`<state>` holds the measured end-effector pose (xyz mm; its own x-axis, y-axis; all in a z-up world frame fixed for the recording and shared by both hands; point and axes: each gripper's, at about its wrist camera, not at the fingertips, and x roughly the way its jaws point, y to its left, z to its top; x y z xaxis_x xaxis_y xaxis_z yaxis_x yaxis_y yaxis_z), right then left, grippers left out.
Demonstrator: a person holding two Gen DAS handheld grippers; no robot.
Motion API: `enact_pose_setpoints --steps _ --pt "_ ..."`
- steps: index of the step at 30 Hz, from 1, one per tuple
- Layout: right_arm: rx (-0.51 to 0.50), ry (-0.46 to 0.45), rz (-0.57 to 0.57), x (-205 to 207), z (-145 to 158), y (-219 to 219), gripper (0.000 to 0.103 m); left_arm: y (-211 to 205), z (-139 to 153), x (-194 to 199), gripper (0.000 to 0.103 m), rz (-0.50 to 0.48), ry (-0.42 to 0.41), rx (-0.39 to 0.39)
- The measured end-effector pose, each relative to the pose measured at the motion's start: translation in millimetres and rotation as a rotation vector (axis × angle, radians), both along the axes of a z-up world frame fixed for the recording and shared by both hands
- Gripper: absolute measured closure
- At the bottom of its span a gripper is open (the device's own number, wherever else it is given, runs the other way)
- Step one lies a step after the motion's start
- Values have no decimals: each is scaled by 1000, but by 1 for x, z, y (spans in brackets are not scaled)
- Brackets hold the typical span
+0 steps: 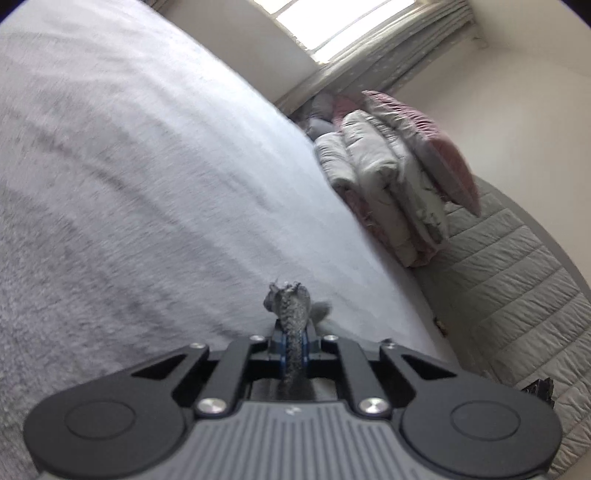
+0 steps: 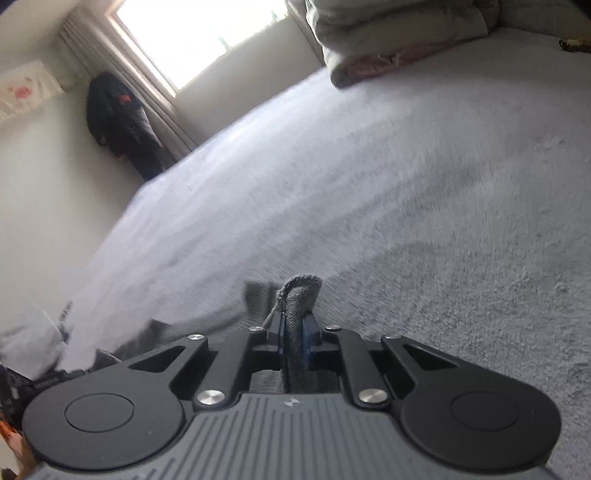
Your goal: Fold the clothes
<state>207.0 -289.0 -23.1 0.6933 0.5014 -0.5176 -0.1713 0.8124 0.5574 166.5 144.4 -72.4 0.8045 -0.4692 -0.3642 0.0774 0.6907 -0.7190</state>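
Each gripper is clenched on a bunch of dark grey knit garment: the left gripper [image 1: 291,347] pinches a fold [image 1: 288,306] that pokes out past its tips, and the right gripper [image 2: 293,343] does likewise [image 2: 299,295]. The rest of the garment is hidden below them. Ahead of both spreads the pale fleecy bed [image 1: 147,192], with folded quilts [image 1: 388,173] at its far side and a window [image 2: 199,33] beyond.

1. Bed cover [image 1: 147,177]: pale, fuzzy, matt cloth.
2. Garment [image 2: 301,295]: grey, coarse knit.
3. Left gripper [image 1: 291,343]: matt black plastic, shiny metal screws.
4. Folded quilts [image 1: 384,184]: soft, puffy, stitched cloth.
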Motion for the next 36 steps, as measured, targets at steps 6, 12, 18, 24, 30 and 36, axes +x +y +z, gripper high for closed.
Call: enact_pose_setpoints --steps 6,12,18,24,30,36 --pt "57 -25 19 -23 25 -8 93 -5 29 -22 96 -44 -68 1" --pt "80 -40 64 -57 42 -14 93 -2 50 -61 96 -69 -113 -23" --pt "82 -49 108 -93 54 -22 93 -5 57 -98 96 -103 -123 -8" --pt "85 -35 128 -124 55 -30 93 -3 59 -134 96 -126 -129 7" --pt "69 -5 153 -154 53 -35 93 -7 60 -165 96 -163 -120 22" --pt "67 30 171 -183 51 -42 93 -9 61 -195 96 -202 -109 57"
